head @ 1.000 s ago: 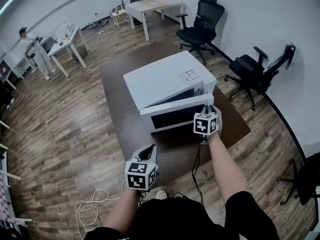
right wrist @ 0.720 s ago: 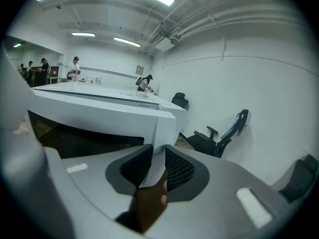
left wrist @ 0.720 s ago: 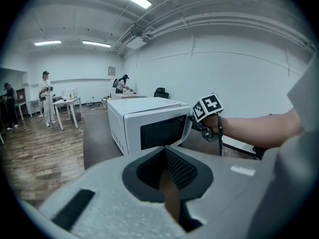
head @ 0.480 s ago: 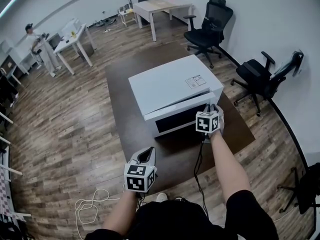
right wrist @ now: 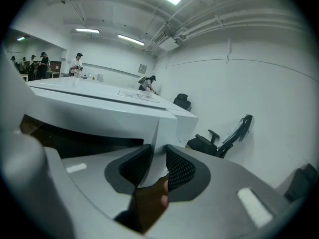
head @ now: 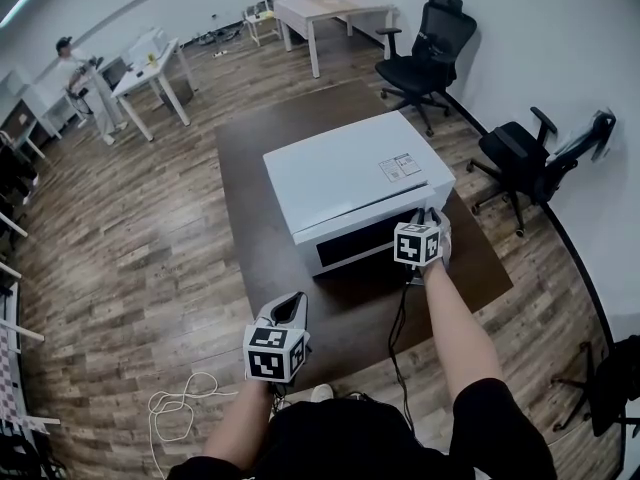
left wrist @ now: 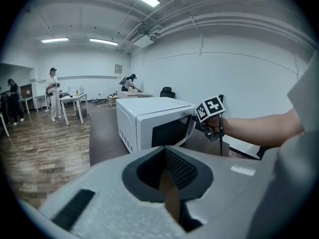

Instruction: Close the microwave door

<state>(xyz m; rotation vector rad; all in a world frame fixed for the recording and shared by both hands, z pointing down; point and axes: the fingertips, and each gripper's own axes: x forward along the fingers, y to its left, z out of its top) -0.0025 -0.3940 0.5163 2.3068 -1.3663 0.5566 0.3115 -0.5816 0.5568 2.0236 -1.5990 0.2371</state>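
**Microwave door swung nearly shut**

On the brown table, the white microwave is seen with its door brought almost flush since a second ago, and the cavity is hidden. The door's free edge is pinched in the right gripper. The left gripper is held closed and empty.

Microwave smooth white; door glossy dark; floor wood planks; table matt brown.
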